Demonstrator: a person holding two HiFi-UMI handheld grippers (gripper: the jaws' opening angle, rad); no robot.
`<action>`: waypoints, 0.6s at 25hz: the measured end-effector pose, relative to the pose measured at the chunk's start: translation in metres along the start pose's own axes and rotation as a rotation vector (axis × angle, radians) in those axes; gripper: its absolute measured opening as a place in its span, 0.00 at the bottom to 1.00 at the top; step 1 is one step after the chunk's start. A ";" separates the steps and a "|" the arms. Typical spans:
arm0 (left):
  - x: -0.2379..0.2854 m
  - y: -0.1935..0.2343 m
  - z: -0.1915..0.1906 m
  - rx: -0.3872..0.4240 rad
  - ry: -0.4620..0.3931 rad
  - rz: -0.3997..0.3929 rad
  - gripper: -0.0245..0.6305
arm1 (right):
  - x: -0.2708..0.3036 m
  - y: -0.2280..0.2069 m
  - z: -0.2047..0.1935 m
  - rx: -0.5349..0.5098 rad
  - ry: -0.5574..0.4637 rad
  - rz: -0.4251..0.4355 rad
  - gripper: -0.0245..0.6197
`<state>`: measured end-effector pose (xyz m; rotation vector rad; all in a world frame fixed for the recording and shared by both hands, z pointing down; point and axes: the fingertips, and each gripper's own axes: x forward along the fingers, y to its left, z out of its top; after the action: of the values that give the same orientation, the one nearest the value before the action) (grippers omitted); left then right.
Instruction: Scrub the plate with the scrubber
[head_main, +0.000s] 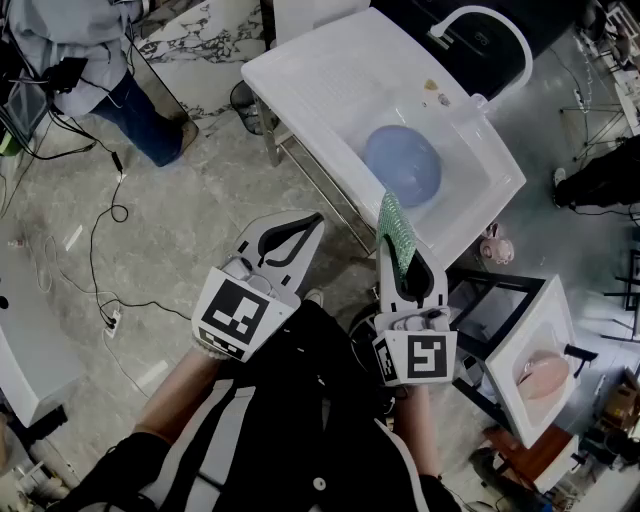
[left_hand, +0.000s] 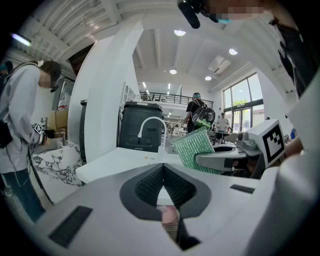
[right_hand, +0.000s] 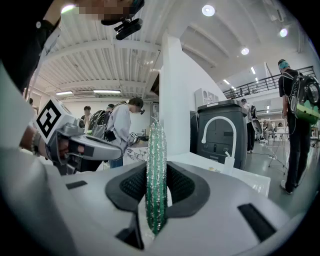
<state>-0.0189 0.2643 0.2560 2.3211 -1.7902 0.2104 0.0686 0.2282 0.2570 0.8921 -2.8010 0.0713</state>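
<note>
Head view: the plate (head_main: 402, 165) is lying flat in the white sink (head_main: 300, 75), straight ahead of both grippers. The right gripper (head_main: 408, 262) is sitting nearer to it, well short of the rim, clamping the green scrubber (head_main: 394, 230) so that its long axis is pointing right at the plate. The left gripper (head_main: 290, 238) is hanging off to the side, aimed past the sink's near edge.

Left gripper view: its jaws are squeezed together on nothing, and the scrubber is showing off to the right.

Right gripper view: the pads are pinching the scrubber edge-on and upright. Guessing the right hand is needing a forward-and-down reach next.
</note>
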 end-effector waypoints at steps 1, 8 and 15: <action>0.000 0.000 0.000 0.002 0.000 0.000 0.04 | -0.001 0.000 0.000 -0.001 -0.001 0.000 0.18; -0.001 -0.005 -0.001 0.007 0.014 -0.001 0.04 | -0.004 -0.002 -0.001 -0.004 -0.002 0.001 0.18; 0.000 -0.003 0.000 0.019 0.015 0.012 0.04 | -0.006 -0.007 -0.001 0.007 -0.004 -0.005 0.18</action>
<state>-0.0156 0.2650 0.2558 2.3162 -1.8034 0.2470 0.0774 0.2260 0.2566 0.9017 -2.8036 0.0786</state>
